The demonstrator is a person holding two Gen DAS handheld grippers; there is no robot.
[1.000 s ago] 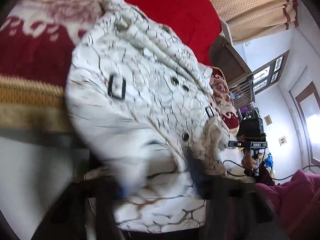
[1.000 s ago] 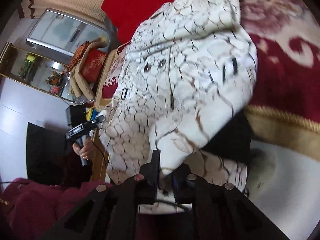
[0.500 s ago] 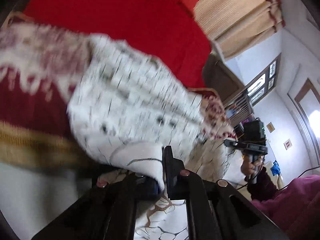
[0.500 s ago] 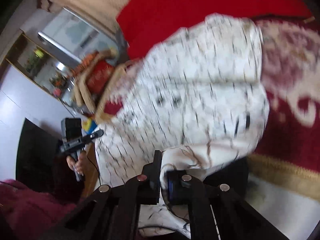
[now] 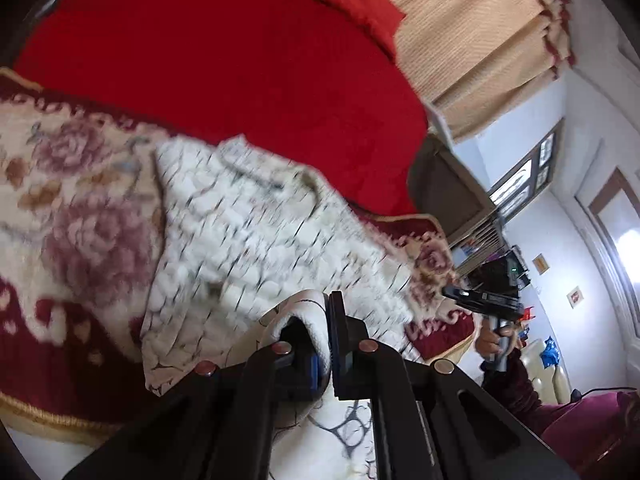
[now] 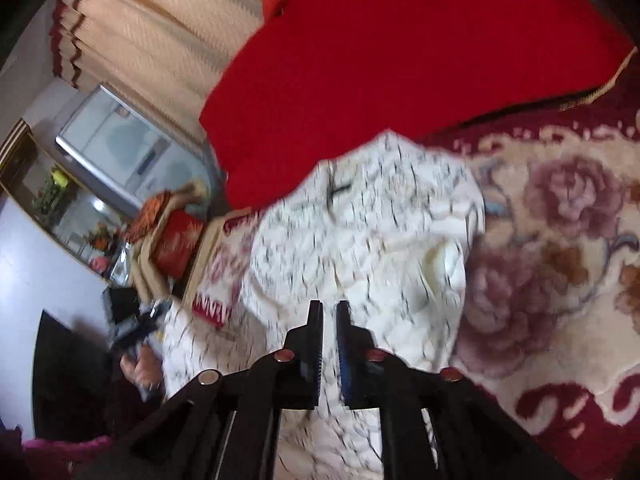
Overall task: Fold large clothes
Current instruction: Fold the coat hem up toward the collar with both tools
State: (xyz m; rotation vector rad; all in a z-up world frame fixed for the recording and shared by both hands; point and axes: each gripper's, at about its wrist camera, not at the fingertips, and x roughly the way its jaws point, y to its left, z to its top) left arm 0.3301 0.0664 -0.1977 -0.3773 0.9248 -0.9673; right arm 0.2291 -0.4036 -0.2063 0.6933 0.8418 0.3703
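Note:
A white jacket [image 5: 256, 236] with a dark crackle pattern lies on a floral red and cream blanket [image 5: 72, 216]. My left gripper [image 5: 316, 324] is shut on a thick fold of the jacket's edge. In the right wrist view the jacket [image 6: 360, 240] lies blurred ahead of my right gripper [image 6: 329, 312]. Its jaws stand a narrow gap apart with nothing seen between them. The right gripper also shows far right in the left wrist view [image 5: 480, 300].
A plain red blanket [image 5: 224, 64] covers the bed beyond the jacket. Beige curtains [image 5: 472, 40] hang behind. A mirror and cluttered shelf [image 6: 100, 184] stand at the left of the right wrist view.
Both grippers carried the jacket's edge forward over the garment, which now lies lower and flatter. The right gripper has let go of the fabric; the left still holds its fold.

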